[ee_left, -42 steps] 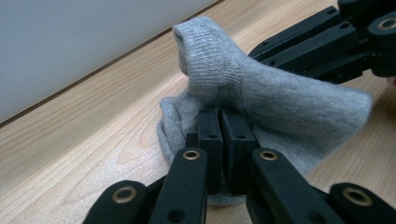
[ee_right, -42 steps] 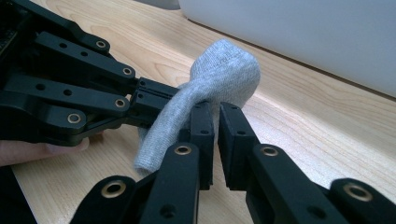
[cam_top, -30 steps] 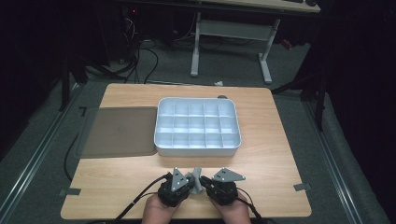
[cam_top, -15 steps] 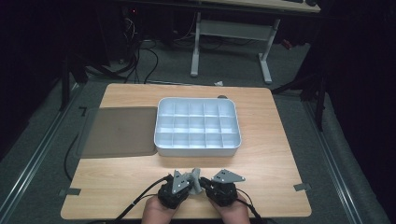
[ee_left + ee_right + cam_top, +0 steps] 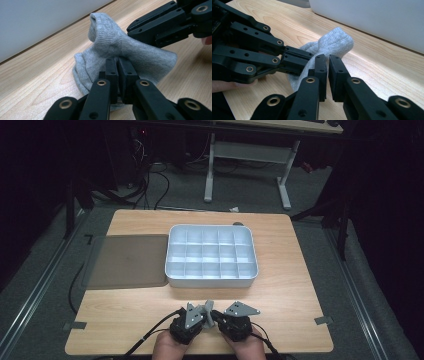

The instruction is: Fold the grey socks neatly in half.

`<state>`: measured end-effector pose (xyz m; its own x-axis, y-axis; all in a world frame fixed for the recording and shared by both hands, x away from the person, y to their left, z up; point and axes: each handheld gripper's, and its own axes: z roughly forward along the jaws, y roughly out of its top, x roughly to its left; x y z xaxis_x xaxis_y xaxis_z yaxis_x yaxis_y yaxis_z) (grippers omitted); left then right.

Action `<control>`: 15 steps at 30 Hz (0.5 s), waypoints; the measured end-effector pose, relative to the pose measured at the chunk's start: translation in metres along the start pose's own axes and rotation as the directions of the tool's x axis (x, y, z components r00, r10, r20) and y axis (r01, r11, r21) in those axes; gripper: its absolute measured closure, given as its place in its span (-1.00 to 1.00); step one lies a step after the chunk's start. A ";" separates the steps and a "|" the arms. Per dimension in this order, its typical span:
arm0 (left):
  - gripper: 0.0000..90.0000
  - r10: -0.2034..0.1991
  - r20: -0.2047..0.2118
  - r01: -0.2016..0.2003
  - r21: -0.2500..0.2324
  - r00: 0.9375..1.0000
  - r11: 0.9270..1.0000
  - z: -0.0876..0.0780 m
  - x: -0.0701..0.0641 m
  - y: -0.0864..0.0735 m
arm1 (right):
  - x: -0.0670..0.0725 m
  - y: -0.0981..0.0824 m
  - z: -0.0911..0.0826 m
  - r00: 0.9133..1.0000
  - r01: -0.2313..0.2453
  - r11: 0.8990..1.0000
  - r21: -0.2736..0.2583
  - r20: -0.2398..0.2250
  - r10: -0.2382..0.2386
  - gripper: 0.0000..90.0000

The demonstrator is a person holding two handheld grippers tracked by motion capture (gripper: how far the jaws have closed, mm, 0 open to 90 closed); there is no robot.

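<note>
A grey sock (image 5: 209, 307) stands bunched up on the wooden table near its front edge, between my two grippers. My left gripper (image 5: 205, 316) has just been closing, and its jaws (image 5: 117, 65) now pinch a fold at the sock's (image 5: 105, 40) lower middle. From the other side, my right gripper (image 5: 215, 315) has also just closed a little further; its tips (image 5: 129, 28) bite into the sock's upper fold. In the right gripper view its jaws (image 5: 327, 60) stand almost together at the sock's (image 5: 334, 40) edge, with the left gripper (image 5: 309, 59) alongside.
A white tray (image 5: 212, 279) divided into several small compartments sits mid-table, just beyond the grippers; its wall (image 5: 37, 22) rises close behind the sock. A dark flat mat (image 5: 127, 262) lies left of the tray. Cables trail off the front edge.
The left gripper's jaws have closed onto the sock. Both hands have stayed in place.
</note>
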<state>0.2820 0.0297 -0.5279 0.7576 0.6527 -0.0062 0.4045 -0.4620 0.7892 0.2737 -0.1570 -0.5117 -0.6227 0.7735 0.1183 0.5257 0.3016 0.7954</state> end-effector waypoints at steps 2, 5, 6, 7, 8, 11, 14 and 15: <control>0.93 -0.007 0.006 0.007 0.000 1.000 1.000 0.000 0.001 0.000 | 0.001 0.000 0.000 1.000 0.007 1.000 0.002 0.000 -0.007 0.93; 0.93 -0.053 0.043 0.053 -0.004 0.998 0.999 0.000 0.006 -0.002 | 0.002 0.003 0.001 1.000 0.006 1.000 0.000 -0.001 -0.006 0.96; 0.93 -0.053 0.043 0.053 -0.004 0.998 0.999 0.000 0.006 -0.002 | 0.002 0.003 0.001 1.000 0.006 1.000 0.000 -0.001 -0.006 0.96; 0.93 -0.067 0.054 0.067 -0.005 0.996 0.998 -0.001 0.008 -0.002 | 0.003 0.004 0.002 1.000 0.011 1.000 -0.003 -0.004 -0.011 0.98; 0.93 -0.068 0.055 0.068 -0.005 0.996 0.998 -0.001 0.008 -0.002 | 0.004 0.005 0.003 1.000 0.013 1.000 -0.002 -0.004 -0.013 0.99; 0.93 -0.070 0.056 0.070 -0.004 0.996 0.998 -0.001 0.009 -0.002 | 0.006 0.006 0.005 1.000 0.024 1.000 0.003 -0.005 -0.024 1.00; 0.93 -0.070 0.058 0.071 -0.002 0.996 0.997 -0.001 0.009 -0.002 | 0.007 0.007 0.005 1.000 0.030 1.000 0.007 -0.004 -0.030 1.00; 0.93 -0.075 0.060 0.076 -0.003 0.995 0.997 -0.001 0.010 -0.002 | 0.006 0.007 0.006 0.999 0.034 0.999 0.008 -0.004 -0.034 1.00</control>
<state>0.2882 0.0374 -0.5295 0.7545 0.6482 -0.1025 0.4589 -0.4095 0.7885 0.2770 -0.1466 -0.5087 -0.6423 0.7608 0.0934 0.5088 0.3319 0.7943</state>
